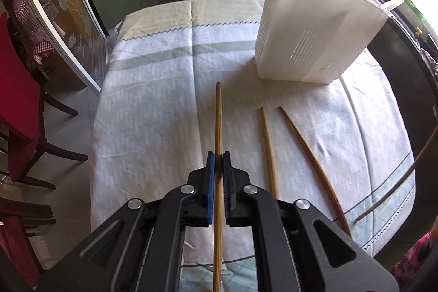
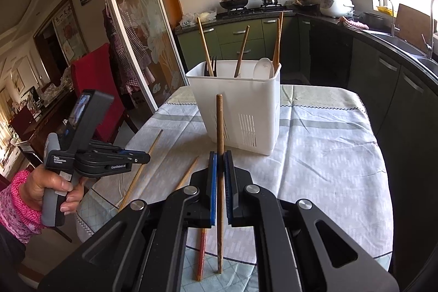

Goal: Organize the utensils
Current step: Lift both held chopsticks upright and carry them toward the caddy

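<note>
A white plastic utensil caddy [image 2: 241,103] stands on the table and holds several wooden chopsticks, a black fork [image 2: 212,64] and a white spoon [image 2: 263,68]; it also shows in the left wrist view [image 1: 314,26]. My left gripper [image 1: 218,155] is shut on a wooden chopstick [image 1: 218,116], held above the cloth; the gripper also shows in the right wrist view [image 2: 142,156]. My right gripper [image 2: 220,155] is shut on a darker wooden chopstick [image 2: 219,125] that points up in front of the caddy. Two chopsticks [image 1: 268,144] [image 1: 306,152] lie on the cloth.
The table carries a white and pale green patterned cloth [image 1: 164,100]. A red chair [image 1: 19,106] stands at its left side. Green kitchen cabinets [image 2: 235,37] and a dark counter with a sink [image 2: 405,45] run behind and to the right.
</note>
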`<action>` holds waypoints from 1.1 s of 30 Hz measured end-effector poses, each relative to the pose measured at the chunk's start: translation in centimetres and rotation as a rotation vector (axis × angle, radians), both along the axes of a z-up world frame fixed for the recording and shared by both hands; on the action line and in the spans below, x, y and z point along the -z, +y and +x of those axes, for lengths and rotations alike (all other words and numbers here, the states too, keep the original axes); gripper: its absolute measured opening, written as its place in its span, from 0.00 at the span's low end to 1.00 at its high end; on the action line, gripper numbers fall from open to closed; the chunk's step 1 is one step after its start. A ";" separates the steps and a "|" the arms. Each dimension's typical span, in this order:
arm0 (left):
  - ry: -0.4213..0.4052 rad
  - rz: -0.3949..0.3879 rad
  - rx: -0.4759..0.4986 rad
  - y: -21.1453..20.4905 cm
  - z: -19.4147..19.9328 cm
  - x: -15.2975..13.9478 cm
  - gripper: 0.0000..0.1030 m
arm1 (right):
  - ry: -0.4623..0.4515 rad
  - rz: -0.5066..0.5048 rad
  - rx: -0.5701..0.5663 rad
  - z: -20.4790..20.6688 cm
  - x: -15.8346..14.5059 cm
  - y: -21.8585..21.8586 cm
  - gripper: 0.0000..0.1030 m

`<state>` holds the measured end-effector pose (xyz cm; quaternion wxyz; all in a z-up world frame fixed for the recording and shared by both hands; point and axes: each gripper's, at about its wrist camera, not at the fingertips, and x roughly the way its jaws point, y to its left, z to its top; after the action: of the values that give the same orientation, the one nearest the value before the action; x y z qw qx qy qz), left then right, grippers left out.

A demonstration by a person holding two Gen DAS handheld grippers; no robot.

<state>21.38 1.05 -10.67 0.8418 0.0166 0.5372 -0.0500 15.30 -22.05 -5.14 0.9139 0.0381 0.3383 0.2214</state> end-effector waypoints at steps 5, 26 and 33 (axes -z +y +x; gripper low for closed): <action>-0.120 -0.039 -0.001 0.5 -3.1 -4.0 0.05 | -0.013 0.011 0.012 -0.4 -0.2 -0.4 0.06; -0.237 -0.081 0.066 -0.7 -7.5 -9.1 0.05 | -0.072 0.006 0.006 -2.6 -2.8 -0.7 0.06; -0.279 -0.093 0.089 -1.4 -6.9 -12.0 0.05 | -0.107 0.011 -0.004 -1.9 -5.4 -0.7 0.06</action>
<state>14.51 -0.38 1.35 0.9051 0.0082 0.4108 -0.1093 13.44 -22.77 0.23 0.9300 0.0306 0.2877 0.2266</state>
